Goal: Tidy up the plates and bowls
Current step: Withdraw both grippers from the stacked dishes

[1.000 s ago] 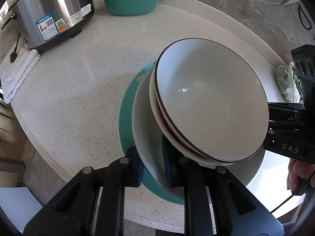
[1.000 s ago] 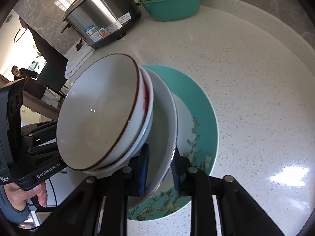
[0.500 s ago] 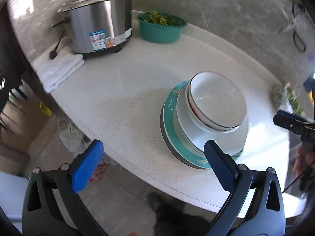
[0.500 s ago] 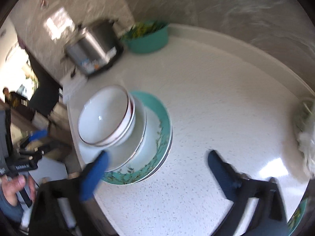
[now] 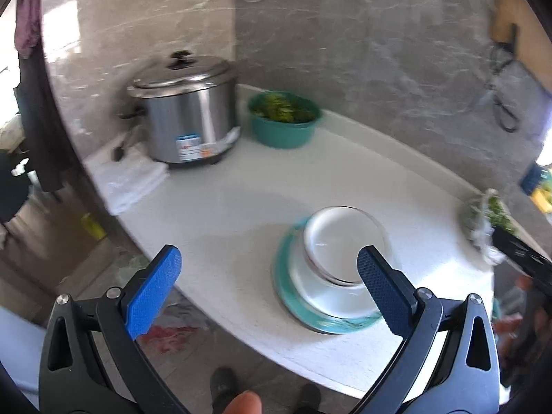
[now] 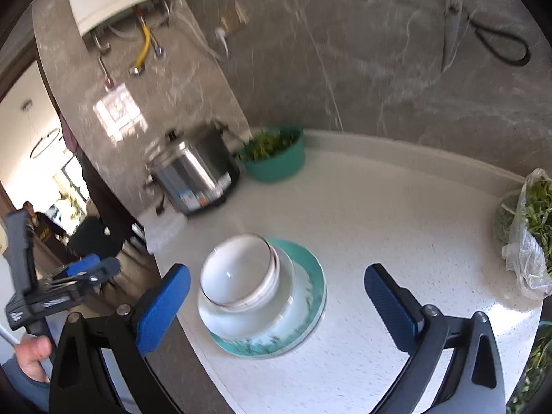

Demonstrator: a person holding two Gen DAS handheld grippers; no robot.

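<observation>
A stack of dishes rests on the white counter (image 5: 241, 200) near its front edge: white bowls (image 5: 341, 241) (image 6: 238, 269) nested on a white plate (image 5: 321, 293) (image 6: 276, 317), over a teal flowered plate (image 5: 286, 296) (image 6: 310, 283). My left gripper (image 5: 267, 276) is open, raised above and in front of the stack, with nothing between its blue pads. My right gripper (image 6: 276, 288) is also open and empty, held high with the stack seen between its fingers far below. The left gripper (image 6: 86, 269) shows at the left edge of the right wrist view.
A steel rice cooker (image 5: 186, 117) (image 6: 196, 176) and a teal basin of greens (image 5: 283, 120) (image 6: 272, 155) stand at the back by the marble wall. A folded white towel (image 5: 127, 179) lies left of the cooker. A plastic bag of greens (image 6: 528, 227) (image 5: 483, 220) sits at the right.
Both grippers let go of the plate rim, opened wide, and pulled up and back from the stack. The dishes now look small and far below.
</observation>
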